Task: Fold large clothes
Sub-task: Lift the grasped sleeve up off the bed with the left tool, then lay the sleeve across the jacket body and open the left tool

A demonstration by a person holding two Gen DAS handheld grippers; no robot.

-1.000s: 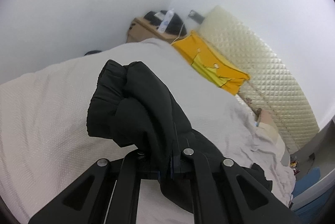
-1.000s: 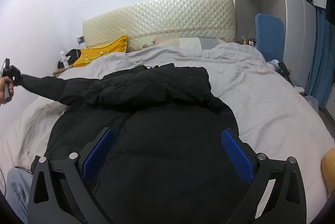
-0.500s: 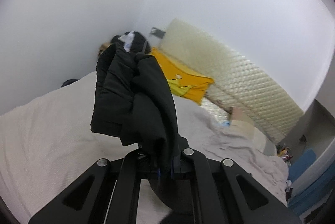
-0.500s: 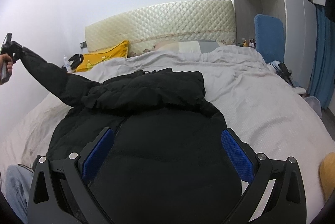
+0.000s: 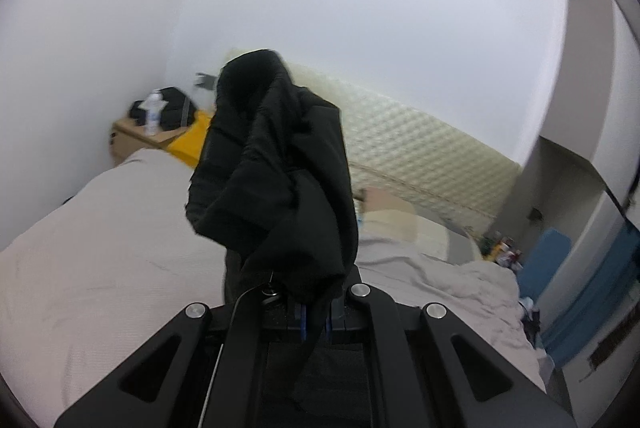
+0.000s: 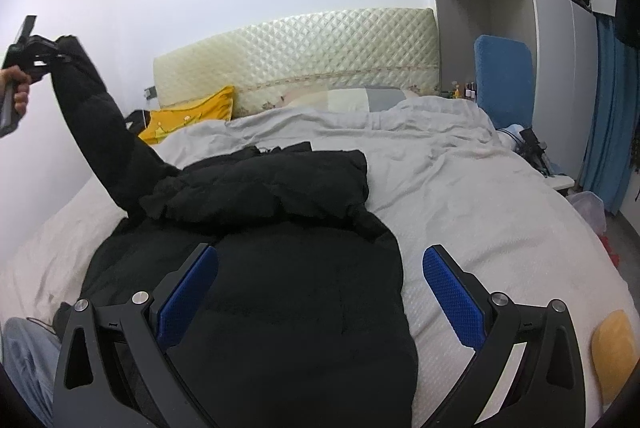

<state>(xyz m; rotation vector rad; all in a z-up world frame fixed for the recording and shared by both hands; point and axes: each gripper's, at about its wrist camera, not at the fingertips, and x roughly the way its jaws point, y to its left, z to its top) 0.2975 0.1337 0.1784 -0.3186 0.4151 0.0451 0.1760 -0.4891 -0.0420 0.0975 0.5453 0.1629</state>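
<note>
Jacket is spread on the bed, its sleeve lifted at upper left, clenched in the left gripper, right gripper released over the body, so folding's barely started.

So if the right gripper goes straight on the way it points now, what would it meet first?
Most likely the black jacket: the open right gripper points slightly downward over the jacket's body lying on the bed, with nothing else in between. Depth is hard to judge.
</note>
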